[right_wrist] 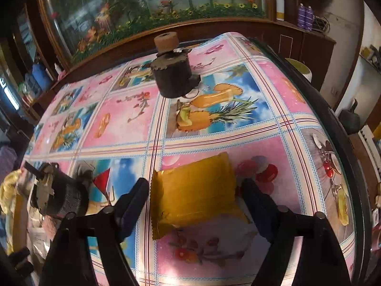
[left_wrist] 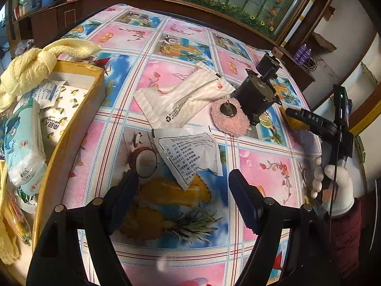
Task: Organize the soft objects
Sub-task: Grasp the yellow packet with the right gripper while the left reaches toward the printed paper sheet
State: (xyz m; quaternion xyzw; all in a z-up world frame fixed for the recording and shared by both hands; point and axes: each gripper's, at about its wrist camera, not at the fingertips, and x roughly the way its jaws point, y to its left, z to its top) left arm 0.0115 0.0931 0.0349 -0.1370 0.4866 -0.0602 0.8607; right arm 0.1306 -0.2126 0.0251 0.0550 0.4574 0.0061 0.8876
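Cardboard box at the table's left already holds soft packs. Right gripper, jaws apart, straddles the yellow packet; its slick film may slip on closing. Left gripper, jaws apart, hovers empty above the printed sachet.

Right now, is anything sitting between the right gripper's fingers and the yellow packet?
Nothing visible. The right gripper is open, its fingers either side of the yellow packet, which lies flat on the tablecloth. The dark metal motor stands well beyond it.
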